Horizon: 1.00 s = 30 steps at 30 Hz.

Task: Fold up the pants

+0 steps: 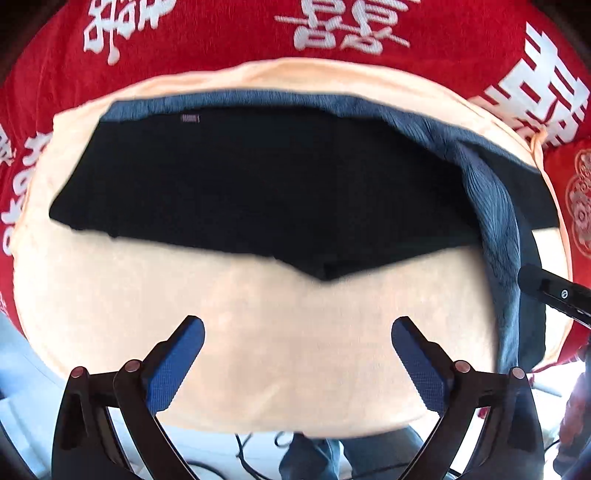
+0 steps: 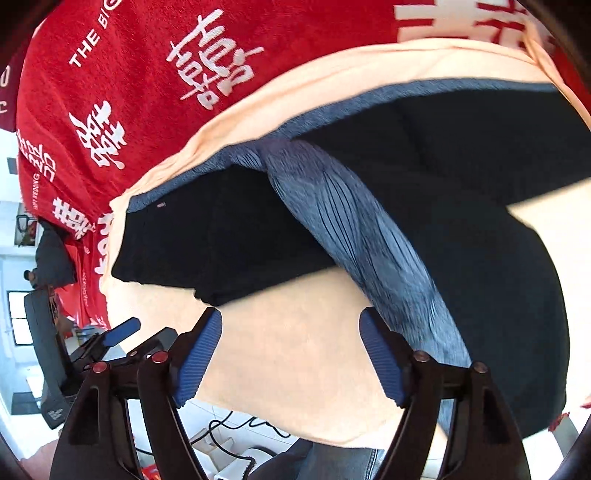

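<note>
Black pants [image 1: 258,184] lie spread on a peach cloth [image 1: 277,350], with a grey-blue ribbed inner side [image 1: 491,206] turned out along the far edge and the right. My left gripper [image 1: 297,328] is open and empty above the peach cloth, short of the pants' near edge. My right gripper [image 2: 290,321] is open and empty; its right finger [image 2: 380,354] is at the ribbed strip [image 2: 354,218] of the pants [image 2: 480,258]. The right gripper also shows at the right edge of the left wrist view [image 1: 550,288].
A red cloth with white characters [image 1: 221,33] lies under and beyond the peach cloth [image 2: 295,354]. Cables [image 2: 236,424] and floor clutter lie below the near edge. The left gripper's blue-padded finger [image 2: 122,330] shows at left in the right wrist view.
</note>
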Each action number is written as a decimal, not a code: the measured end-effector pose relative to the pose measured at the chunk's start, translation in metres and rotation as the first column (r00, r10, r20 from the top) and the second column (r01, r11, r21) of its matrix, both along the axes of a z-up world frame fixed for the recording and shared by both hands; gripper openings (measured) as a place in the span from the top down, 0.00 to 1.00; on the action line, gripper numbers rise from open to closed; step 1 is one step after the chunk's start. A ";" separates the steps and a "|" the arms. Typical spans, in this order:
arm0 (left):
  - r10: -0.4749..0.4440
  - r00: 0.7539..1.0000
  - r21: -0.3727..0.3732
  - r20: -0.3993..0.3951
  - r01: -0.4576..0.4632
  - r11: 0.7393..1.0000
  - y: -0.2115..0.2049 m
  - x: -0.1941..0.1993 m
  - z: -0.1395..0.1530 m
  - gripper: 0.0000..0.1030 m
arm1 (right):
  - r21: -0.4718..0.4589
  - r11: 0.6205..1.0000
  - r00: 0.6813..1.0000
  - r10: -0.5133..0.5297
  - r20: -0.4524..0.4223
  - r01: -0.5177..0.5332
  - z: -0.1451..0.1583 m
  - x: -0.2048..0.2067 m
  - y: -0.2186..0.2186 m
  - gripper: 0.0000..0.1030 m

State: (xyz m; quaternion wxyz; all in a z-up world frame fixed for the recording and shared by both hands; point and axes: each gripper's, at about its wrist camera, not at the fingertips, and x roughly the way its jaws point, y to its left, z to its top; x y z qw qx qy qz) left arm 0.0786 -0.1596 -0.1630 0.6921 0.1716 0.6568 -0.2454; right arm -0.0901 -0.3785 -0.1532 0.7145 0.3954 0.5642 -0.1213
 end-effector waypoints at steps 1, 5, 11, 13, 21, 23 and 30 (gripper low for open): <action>0.004 1.000 -0.008 0.008 -0.004 1.000 0.004 -0.005 0.001 0.02 | -0.008 1.000 1.000 -0.003 0.007 0.003 0.003 -0.007 0.004 0.22; -0.017 0.998 -0.004 0.059 0.017 1.000 0.014 -0.024 0.007 0.02 | -0.030 0.999 0.999 -0.031 0.039 0.032 0.009 -0.035 0.016 0.22; -0.074 0.994 -0.007 0.075 0.075 0.997 0.018 -0.050 0.014 0.02 | -0.031 0.990 0.989 -0.139 0.043 0.140 0.007 -0.089 0.019 0.22; -0.097 0.993 -0.031 0.067 0.099 0.995 0.016 -0.055 0.016 0.02 | -0.039 0.985 0.985 -0.165 0.047 0.167 0.008 -0.109 0.017 0.22; -0.125 0.992 -0.071 -0.023 0.123 0.990 -0.032 -0.079 -0.015 0.02 | -0.049 0.959 0.960 -0.281 -0.010 0.280 -0.011 -0.184 -0.015 0.22; -0.140 0.990 -0.071 -0.033 0.137 0.988 -0.053 -0.084 -0.022 0.02 | -0.050 0.955 0.955 -0.295 -0.030 0.293 -0.017 -0.200 -0.023 0.22; -0.225 0.974 -0.076 -0.026 0.223 0.972 -0.124 -0.109 -0.032 0.02 | 0.073 0.908 0.911 -0.407 -0.069 0.412 -0.060 -0.255 -0.039 0.22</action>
